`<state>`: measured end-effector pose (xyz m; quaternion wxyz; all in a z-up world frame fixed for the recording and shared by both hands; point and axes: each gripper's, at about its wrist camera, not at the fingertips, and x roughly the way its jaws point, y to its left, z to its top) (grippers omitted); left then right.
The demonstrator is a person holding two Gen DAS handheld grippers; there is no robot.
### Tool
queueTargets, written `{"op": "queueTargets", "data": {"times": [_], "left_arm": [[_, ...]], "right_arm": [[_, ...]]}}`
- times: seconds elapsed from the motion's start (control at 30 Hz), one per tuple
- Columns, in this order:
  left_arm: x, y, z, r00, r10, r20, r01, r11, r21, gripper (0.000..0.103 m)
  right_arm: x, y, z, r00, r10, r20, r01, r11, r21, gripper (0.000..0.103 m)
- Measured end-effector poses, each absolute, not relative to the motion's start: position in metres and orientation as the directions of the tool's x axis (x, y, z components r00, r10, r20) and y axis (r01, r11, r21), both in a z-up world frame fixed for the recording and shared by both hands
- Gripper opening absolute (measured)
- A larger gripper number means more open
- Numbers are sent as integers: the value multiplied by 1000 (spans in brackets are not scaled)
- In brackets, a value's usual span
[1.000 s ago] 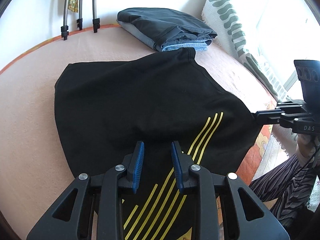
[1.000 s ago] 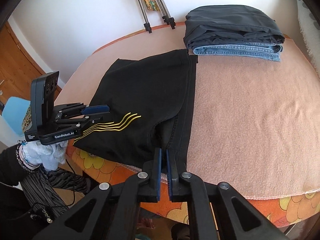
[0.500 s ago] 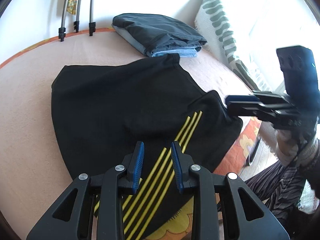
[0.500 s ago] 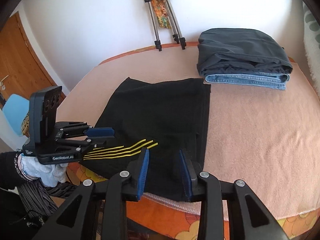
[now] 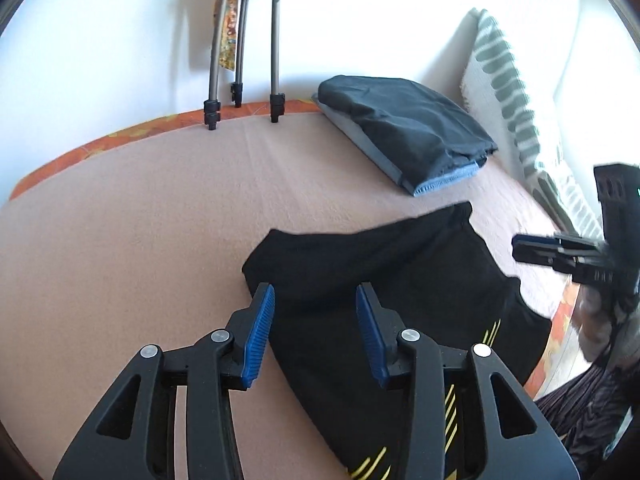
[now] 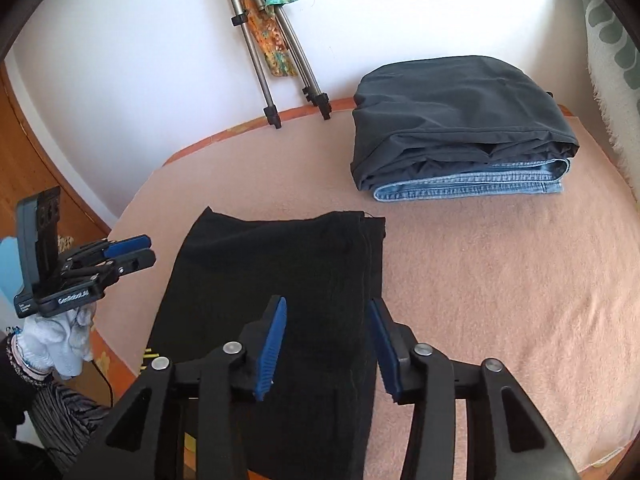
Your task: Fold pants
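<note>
Black pants with yellow stripes [image 5: 384, 280] lie folded flat on the pink blanket, also in the right wrist view [image 6: 276, 268]. My left gripper [image 5: 314, 300] is open and empty above the pants' left edge. My right gripper [image 6: 326, 312] is open and empty above the pants' near right part. The left gripper shows in the right wrist view [image 6: 132, 250] off the pants' left side. The right gripper shows blurred in the left wrist view [image 5: 532, 246] to the right of the pants.
A folded stack, dark trousers over blue jeans [image 6: 460, 132], lies at the back right of the blanket [image 6: 500, 280]. Tripod legs [image 5: 240, 60] stand at the far edge by the wall. A patterned cushion [image 5: 508, 92] leans at the right. The orange floral bed edge [image 5: 560, 320] is near.
Both grippers have opened wider and lifted back from the pants. The right gripper let go of the pants' edge a second ago. The pants now lie folded narrower.
</note>
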<state>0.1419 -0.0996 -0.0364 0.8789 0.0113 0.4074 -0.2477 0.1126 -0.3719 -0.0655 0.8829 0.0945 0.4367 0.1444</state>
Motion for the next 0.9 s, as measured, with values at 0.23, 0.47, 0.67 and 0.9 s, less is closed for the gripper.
{"op": "queueTargets", "data": {"times": [0.23, 0.47, 0.67, 0.9], "left_arm": [[176, -125, -64, 518, -407, -752, 453, 877, -162, 39], [199, -133, -82, 612, -241, -753, 393, 919, 25, 39], [188, -127, -66, 641, -284, -713, 388, 922, -19, 39], [155, -141, -55, 572, -419, -706, 515, 853, -88, 40]], "right_arm": [[134, -321, -69, 561, 414, -717, -318, 907, 275, 39], [153, -325, -109, 431, 359, -828, -228, 931, 285, 30], [142, -321, -71, 495, 388, -778, -278, 918, 282, 31], [181, -327, -69, 544, 436, -717, -237, 899, 368, 39]]}}
